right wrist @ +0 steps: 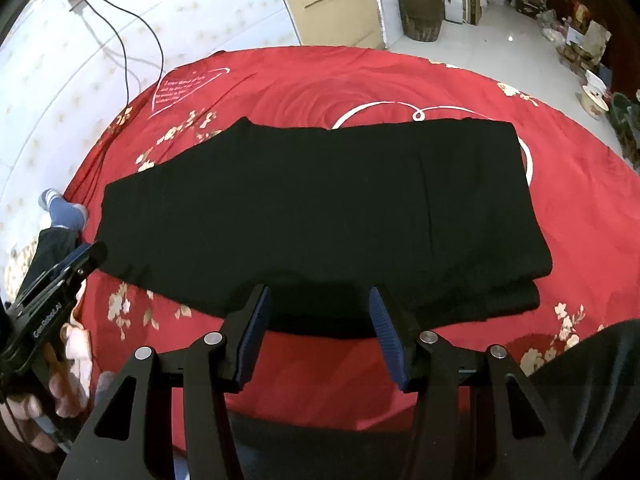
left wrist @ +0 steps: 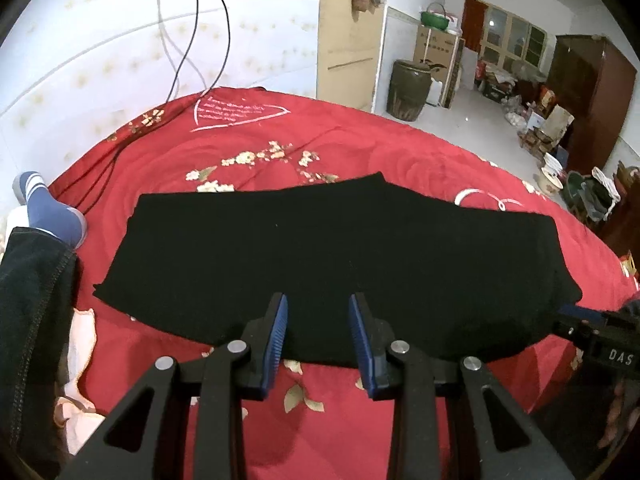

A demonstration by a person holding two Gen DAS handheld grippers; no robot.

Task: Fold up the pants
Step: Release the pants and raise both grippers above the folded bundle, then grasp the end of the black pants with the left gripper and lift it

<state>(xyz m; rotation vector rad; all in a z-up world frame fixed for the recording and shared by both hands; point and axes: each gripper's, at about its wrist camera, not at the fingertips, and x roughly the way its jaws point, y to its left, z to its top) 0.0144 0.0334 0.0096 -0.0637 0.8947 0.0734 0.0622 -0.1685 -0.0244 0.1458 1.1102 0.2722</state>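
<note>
Black pants lie flat on the red bedspread, folded lengthwise into a long strip running left to right. In the right wrist view the pants show a doubled layer at their right end. My left gripper is open and empty, its fingertips over the near edge of the pants at their middle. My right gripper is open and empty, over the near edge of the pants. The right gripper also shows at the right edge of the left wrist view, and the left gripper shows at the left of the right wrist view.
The red flowered bedspread covers the bed. Black cables run from the wall across its far left. A person's leg with a blue sock is at the left. A brown jar and boxes stand on the floor beyond.
</note>
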